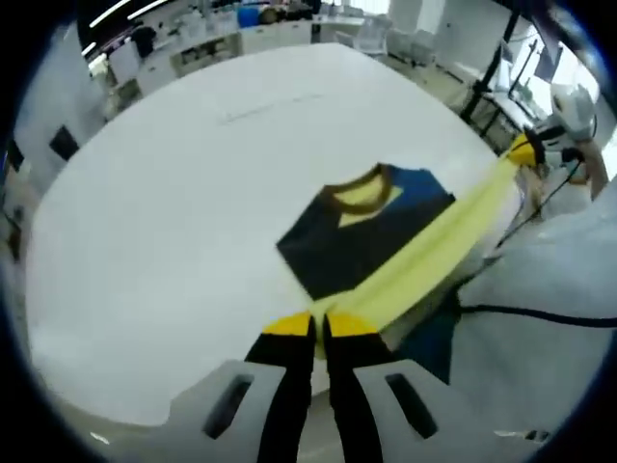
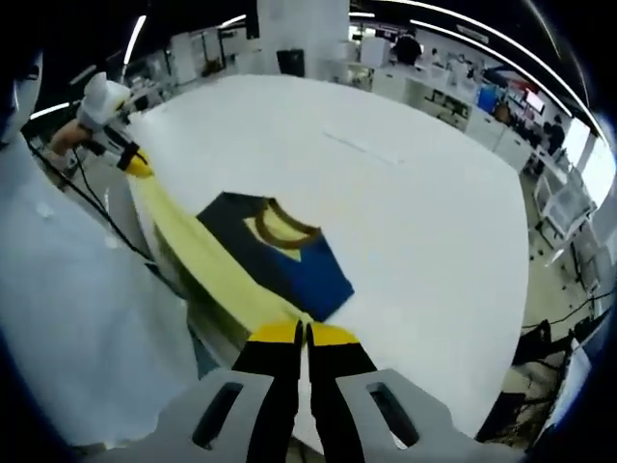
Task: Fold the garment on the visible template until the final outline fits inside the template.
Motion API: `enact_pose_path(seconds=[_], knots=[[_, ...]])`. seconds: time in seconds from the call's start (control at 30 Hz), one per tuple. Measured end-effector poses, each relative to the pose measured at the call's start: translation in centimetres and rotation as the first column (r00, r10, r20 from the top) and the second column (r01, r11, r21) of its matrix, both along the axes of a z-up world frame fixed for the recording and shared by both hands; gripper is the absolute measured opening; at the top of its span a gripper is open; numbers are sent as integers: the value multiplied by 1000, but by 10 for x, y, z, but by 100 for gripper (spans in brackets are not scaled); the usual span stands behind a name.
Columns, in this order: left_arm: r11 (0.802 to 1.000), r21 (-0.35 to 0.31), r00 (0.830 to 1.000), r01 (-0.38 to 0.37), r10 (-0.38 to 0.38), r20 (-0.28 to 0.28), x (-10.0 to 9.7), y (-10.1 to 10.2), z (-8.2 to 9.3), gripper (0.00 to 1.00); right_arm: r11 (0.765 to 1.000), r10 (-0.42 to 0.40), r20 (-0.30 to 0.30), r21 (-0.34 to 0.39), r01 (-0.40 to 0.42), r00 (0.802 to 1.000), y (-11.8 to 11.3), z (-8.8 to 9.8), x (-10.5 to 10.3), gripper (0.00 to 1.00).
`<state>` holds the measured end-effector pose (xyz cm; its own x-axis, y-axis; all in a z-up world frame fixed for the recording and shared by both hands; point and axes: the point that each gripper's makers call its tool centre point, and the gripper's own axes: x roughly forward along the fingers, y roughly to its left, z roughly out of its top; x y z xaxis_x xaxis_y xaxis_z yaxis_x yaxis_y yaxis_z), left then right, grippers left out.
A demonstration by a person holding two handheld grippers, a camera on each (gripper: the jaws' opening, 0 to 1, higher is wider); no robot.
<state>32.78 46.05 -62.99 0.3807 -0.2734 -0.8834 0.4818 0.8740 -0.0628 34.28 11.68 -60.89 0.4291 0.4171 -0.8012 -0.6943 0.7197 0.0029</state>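
A wide white table [image 1: 145, 222] [image 2: 424, 193] carries a navy and blue shirt [image 1: 362, 236] [image 2: 275, 256] with a brown collar, lying near one edge, its yellow part stretched taut off the surface.

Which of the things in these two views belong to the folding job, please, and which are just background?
Job: garment on the white table; its yellow part stretched between the left gripper and right gripper, both clamped on it.

Background: desks and shelving beyond the table; cables.
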Motion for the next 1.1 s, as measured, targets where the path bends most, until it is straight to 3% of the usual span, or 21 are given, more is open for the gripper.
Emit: enact_pose_path(seconds=[0.33,0.67,1.1], knots=[[1000,-22,1000,1,-1,-7,30,-1,-19,0,1000,-14,-9,16,14,1000,0,-17,24,2],[999,-38,998,0,-2,-58,57,0,-52,0,999,-37,-42,38,39,998,3,-43,48,2],[998,-69,994,-4,-4,-107,77,-8,-81,0,996,-67,-81,49,71,994,-3,-77,71,3]])
